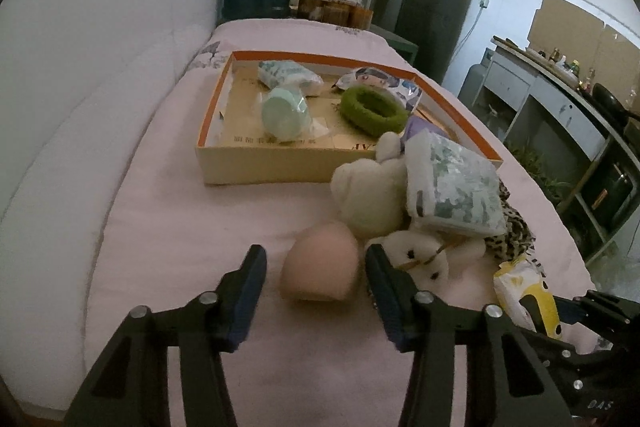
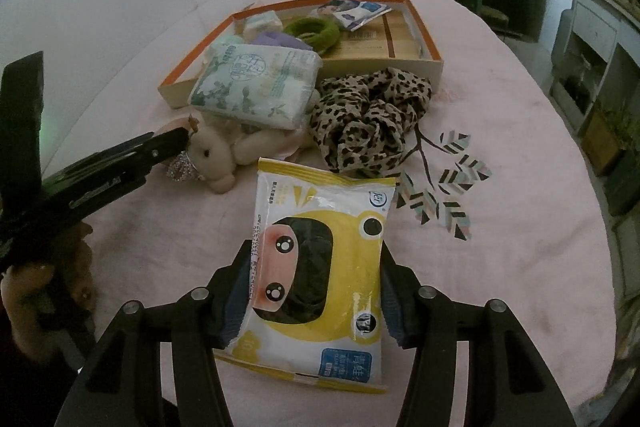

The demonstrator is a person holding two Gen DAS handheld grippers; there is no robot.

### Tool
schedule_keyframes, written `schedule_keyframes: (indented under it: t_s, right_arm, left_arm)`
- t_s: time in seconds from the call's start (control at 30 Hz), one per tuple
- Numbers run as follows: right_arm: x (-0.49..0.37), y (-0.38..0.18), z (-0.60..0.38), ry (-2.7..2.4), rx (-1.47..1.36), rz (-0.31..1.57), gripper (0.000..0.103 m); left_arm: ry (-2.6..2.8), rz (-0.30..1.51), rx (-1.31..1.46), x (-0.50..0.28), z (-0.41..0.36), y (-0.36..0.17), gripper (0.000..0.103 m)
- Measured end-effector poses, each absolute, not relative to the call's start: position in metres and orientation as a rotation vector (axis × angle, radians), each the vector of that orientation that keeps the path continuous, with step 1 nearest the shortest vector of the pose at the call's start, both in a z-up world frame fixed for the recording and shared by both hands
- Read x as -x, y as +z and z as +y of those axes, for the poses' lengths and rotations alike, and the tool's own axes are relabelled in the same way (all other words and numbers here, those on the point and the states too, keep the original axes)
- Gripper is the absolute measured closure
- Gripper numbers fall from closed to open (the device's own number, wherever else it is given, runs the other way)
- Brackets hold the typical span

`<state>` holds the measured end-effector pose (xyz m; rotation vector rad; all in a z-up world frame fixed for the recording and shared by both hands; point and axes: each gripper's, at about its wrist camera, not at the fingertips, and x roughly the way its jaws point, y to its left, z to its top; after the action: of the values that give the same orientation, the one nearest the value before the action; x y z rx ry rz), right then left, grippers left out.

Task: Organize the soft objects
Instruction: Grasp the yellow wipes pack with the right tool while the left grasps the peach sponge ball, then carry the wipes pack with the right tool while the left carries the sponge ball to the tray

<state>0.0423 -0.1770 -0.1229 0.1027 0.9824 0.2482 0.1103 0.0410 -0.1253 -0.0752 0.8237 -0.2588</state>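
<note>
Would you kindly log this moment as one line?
left gripper: open around pink sponge | right gripper: shut on yellow wipes pack | box: partly filled

Dim, soft daylight from upper-right windows; fisheye edges curve and darken.

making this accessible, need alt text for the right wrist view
The right gripper closes on a yellow wet-wipes pack on a pink bedsheet. Beyond lie a leopard-print scarf, plush toy and orange-rimmed box.
</note>
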Motion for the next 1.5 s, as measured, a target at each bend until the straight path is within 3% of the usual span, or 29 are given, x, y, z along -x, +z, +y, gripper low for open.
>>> schedule_keyframes:
  t_s: [0.1, 0.63, 1.5]
  right_arm:
    - [-0.043, -0.123, -0.177, 0.248, -0.102, 0.983, 0.046]
    - [-0.039, -0.121, -0.176, 0.248, -0.093, 0.963, 0.046]
    - [-0.033, -0.053, -0.173, 0.278, -0.037, 0.801, 0.046]
  left_arm:
    - [-0.269, 0.828, 0.087, -0.11, 0.041, -0.127, 0.062]
    - [-0.26, 0.804, 0.099, -0.099, 0.044, -0.12, 0.064]
    - [-0.279, 0.637, 0.118, -0.065, 0.034, -0.037, 0.064]
